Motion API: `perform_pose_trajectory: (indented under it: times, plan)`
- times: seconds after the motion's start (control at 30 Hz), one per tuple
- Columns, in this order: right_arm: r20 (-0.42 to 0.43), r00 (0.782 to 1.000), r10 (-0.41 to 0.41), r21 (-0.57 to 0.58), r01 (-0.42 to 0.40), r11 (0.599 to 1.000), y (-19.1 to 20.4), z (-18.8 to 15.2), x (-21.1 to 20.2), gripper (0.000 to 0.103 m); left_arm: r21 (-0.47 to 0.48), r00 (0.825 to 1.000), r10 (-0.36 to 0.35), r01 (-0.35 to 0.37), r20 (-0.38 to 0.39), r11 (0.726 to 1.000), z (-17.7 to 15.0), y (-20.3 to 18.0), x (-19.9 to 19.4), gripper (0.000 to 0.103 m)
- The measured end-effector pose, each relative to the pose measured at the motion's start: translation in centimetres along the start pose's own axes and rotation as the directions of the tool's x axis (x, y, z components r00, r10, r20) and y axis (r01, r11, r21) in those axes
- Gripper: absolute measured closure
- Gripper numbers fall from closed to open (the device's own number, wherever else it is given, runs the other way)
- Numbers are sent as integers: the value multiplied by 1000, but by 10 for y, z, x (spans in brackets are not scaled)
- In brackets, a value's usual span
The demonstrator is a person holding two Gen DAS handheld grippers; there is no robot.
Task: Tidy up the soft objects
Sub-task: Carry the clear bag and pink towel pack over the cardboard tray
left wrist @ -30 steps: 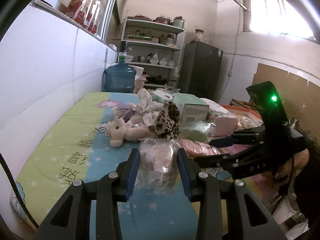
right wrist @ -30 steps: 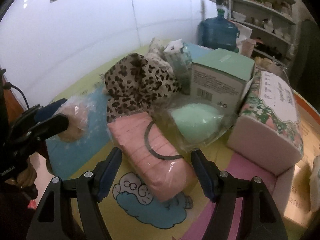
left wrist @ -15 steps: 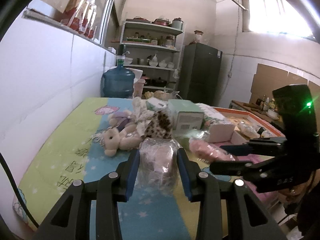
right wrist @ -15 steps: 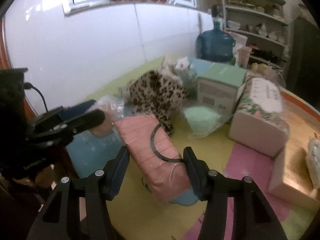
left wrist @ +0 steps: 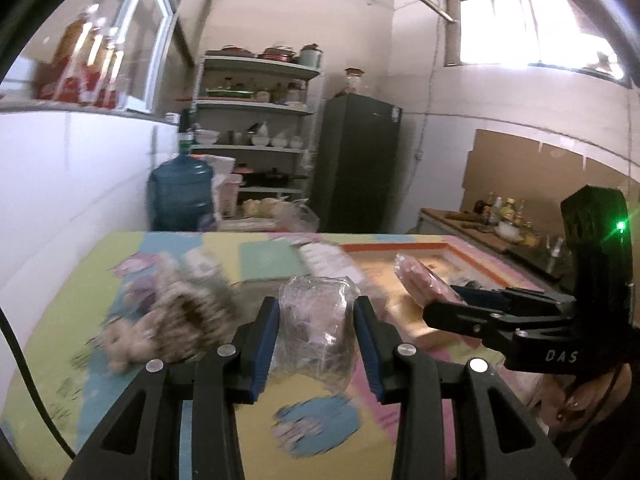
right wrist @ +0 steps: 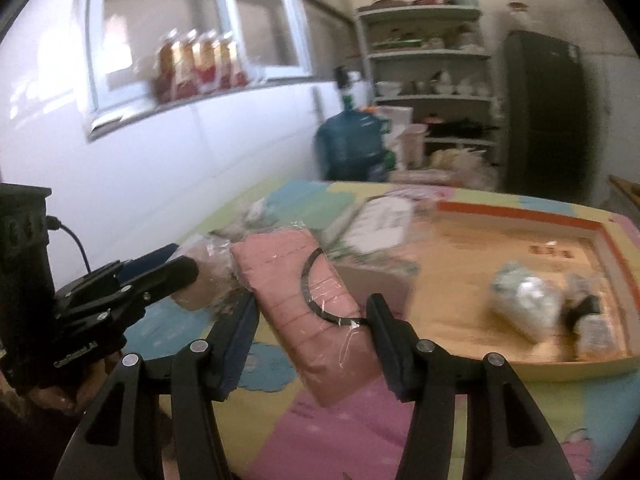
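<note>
Both grippers have risen clear of the table since a second ago, each carrying its load, and the views now swing toward the cardboard tray.

At the bottom centre of the left wrist view, the left gripper (left wrist: 316, 340) is clenched on a crinkled clear-wrapped bundle (left wrist: 316, 332), held above the colourful mat (left wrist: 60, 340). At the right edge of that frame the right gripper (left wrist: 452, 304) shows side-on, the pink packet (left wrist: 416, 284) jutting from its tip. Blurred at middle left of the frame, the leopard-print plush (left wrist: 188, 316) lies on the mat among the other soft toys.

In the right wrist view, the right gripper (right wrist: 312, 320) grasps the pink packet (right wrist: 304, 300), wrapped in film with a dark band across it, at the lower centre. The left gripper (right wrist: 176, 268) and its bundle (right wrist: 204, 272) sit at left, just beside the packet. Further back at centre lies a floral tissue pack (right wrist: 380, 228). At right is the shallow cardboard tray (right wrist: 520, 216) with an orange rim, already holding a pale wrapped bundle (right wrist: 528, 304) and a small dark-topped item I cannot identify.

Judging by this, both picks are done and the carry to the tray comes next; the slick film could slip.
</note>
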State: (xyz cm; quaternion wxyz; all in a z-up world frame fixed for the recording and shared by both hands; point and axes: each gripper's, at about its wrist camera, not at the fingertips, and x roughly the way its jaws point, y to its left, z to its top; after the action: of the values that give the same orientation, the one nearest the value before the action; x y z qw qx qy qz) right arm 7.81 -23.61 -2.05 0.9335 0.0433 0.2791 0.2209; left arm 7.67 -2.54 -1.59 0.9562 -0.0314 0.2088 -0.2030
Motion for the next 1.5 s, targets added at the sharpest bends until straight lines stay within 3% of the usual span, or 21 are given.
perform_pose_trajectory:
  times: [0.27,0.6,0.77,0.93,1.5]
  plan:
    - [74,987,-142,50,139,989,-65,13,-43,46,15,998,-58,58,0,998,33,-51,44,64]
    - [105,960,-261,89,253,963,-147,30,-71,46,37,997,-67,68,-22,997,63,-105,103,64]
    - [84,955,-284,108,275,955,-185,40,-62,46,35,998,-54,56,-44,998,73,-123,135,64]
    - [45,953,-300,132,292,947,-221,49,-44,46,-2,992,-45,45,-114,999,80,-128,179,64]
    - [-134,938,-319,115,335,935,-269,53,31,46,-47,957,-22,9,-291,999,64,-136,271,64]
